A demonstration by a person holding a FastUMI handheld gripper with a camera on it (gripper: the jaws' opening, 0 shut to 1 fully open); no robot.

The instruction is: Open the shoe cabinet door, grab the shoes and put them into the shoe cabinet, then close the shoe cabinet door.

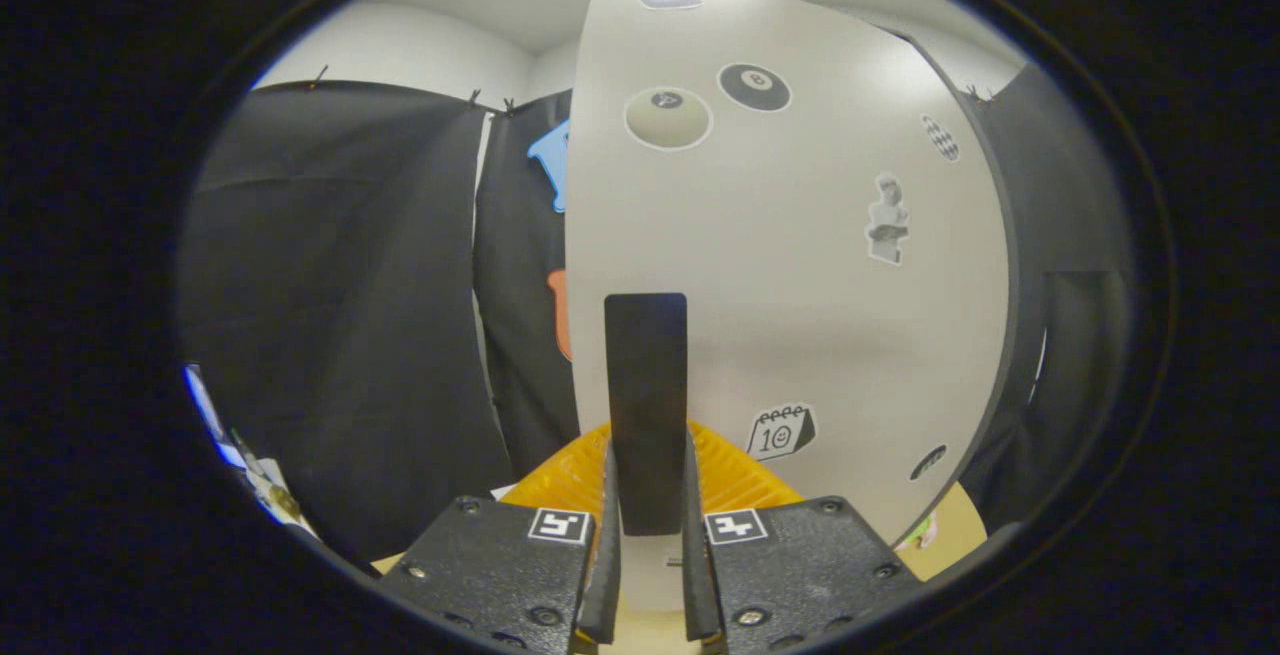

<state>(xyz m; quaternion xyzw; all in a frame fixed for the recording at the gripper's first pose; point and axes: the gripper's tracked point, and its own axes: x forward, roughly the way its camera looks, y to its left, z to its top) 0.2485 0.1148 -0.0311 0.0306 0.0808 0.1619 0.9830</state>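
Note:
The white shoe cabinet door point(800, 265), dotted with stickers, stands right in front of me. Its black upright handle point(646, 375) sits near the door's left edge. My gripper point(648, 455) is shut on the lower part of that handle, one finger pressed against each side. A yellow ribbed object point(745, 480) lies low down just beyond the fingers, partly hidden by the handle; I cannot tell whether it is a shoe. Past the door's right edge there is a dark area point(1070, 335) whose inside I cannot make out.
Black cloth point(340, 315) hangs to the left of the door as the booth's wall. A tan surface point(955, 530) shows below the door at the right. Small colourful items point(255, 480) lie at the low left.

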